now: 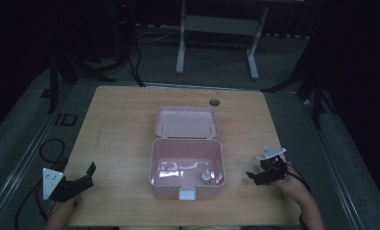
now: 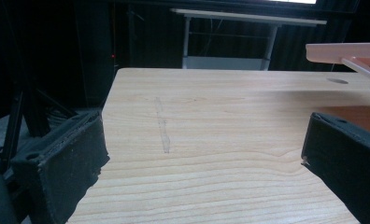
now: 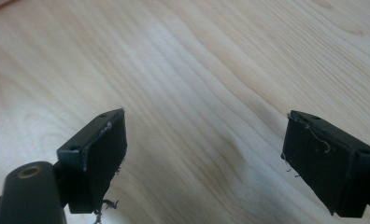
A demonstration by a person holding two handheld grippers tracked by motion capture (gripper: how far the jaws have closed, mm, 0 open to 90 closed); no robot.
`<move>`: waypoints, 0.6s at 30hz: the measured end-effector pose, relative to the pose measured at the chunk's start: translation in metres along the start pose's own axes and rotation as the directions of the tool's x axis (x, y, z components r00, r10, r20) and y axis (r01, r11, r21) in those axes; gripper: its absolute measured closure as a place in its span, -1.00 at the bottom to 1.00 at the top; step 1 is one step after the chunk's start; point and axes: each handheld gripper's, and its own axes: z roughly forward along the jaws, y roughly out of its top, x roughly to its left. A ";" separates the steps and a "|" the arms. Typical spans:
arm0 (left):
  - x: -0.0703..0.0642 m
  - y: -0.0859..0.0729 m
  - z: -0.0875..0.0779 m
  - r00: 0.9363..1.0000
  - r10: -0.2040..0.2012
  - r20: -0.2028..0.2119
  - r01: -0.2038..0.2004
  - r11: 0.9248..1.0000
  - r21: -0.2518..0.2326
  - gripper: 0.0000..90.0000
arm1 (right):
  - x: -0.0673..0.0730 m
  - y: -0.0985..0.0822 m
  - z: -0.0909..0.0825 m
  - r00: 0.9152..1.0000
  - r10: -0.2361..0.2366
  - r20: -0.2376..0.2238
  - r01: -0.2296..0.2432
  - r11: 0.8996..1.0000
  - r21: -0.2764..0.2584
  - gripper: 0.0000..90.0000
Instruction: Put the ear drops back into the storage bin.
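At the near middle of the table [image 1: 121,115] sits your pink box [image 1: 186,168], lid [image 1: 186,122] thrown back and lying flat behind it toward the far edge. Inside, near the front right corner, stands a small bottle [image 1: 206,176]; something pale and glossy lies on the floor of the box to its left, too dim to make out. A white latch [image 1: 187,193] hangs at the middle of the front wall.

Your right gripper [image 1: 262,176] rests on the wood just right of the box, apart from it, pointing toward its right wall. Its jaws stand wide open with nothing between them; the right gripper view looks straight down on bare wood grain between the two black pads [image 3: 103,154].

Your left gripper [image 1: 80,179] lies well left of the box, near the table's front left corner, aimed forward and slightly right. Its jaws are also spread wide and hold nothing. In the left gripper view, the raised lid edge [image 2: 344,52] shows at the upper right.

Beyond the lid, a round hole [image 1: 214,102] marks the tabletop near the far edge.
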 end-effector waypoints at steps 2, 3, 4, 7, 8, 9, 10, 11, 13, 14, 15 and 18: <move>0.000 0.000 0.000 1.000 -0.001 0.000 0.001 1.000 0.001 -0.99 | -0.002 -0.005 0.000 0.999 0.036 0.020 -0.035 0.999 -0.022 -0.70; 0.000 0.000 0.000 1.000 -0.001 0.000 0.001 1.000 0.001 -0.99 | -0.002 -0.005 0.000 0.999 0.036 0.020 -0.035 0.999 -0.022 -0.70; 0.000 0.000 0.000 1.000 -0.001 0.000 0.001 1.000 0.000 -0.99 | -0.003 -0.009 -0.001 0.996 0.073 0.046 -0.071 0.996 -0.047 -0.70; 0.000 0.000 0.000 1.000 -0.001 0.000 0.001 1.000 0.000 -0.99 | -0.005 -0.013 -0.001 0.991 0.120 0.064 -0.115 0.991 -0.072 -0.70; 0.000 0.000 0.000 1.000 0.000 0.000 0.000 1.000 0.000 -0.99 | -0.005 -0.015 -0.001 0.987 0.137 0.083 -0.131 0.988 -0.082 -0.70; 0.000 0.000 0.000 1.000 0.000 -0.001 0.000 1.000 0.000 -0.99 | -0.006 -0.018 -0.001 0.979 0.172 0.108 -0.160 0.981 -0.106 -0.70; 0.000 0.000 0.000 1.000 0.000 0.000 0.000 1.000 0.000 -0.99 | -0.006 -0.018 -0.001 0.979 0.172 0.108 -0.160 0.981 -0.106 -0.70; 0.000 0.000 0.000 1.000 0.000 0.000 0.000 1.000 0.000 -0.99 | -0.007 -0.022 -0.001 0.970 0.199 0.142 -0.181 0.975 -0.126 -0.70; 0.000 0.000 0.000 1.000 0.000 -0.001 0.000 1.000 0.000 -0.99 | -0.006 -0.024 -0.001 0.958 0.225 0.178 -0.200 0.969 -0.148 -0.70; 0.000 0.000 0.000 1.000 -0.001 -0.001 0.001 1.000 0.001 -0.99 | -0.006 -0.024 -0.001 0.958 0.225 0.178 -0.200 0.969 -0.148 -0.70; 0.000 0.000 0.000 1.000 -0.001 0.000 0.001 1.000 0.000 -0.99 | -0.006 -0.026 -0.001 0.950 0.239 0.199 -0.209 0.965 -0.161 -0.70; 0.000 0.000 0.000 1.000 0.000 -0.001 0.000 1.000 0.000 -0.99 | -0.006 -0.029 0.001 0.939 0.267 0.216 -0.233 0.957 -0.171 -0.70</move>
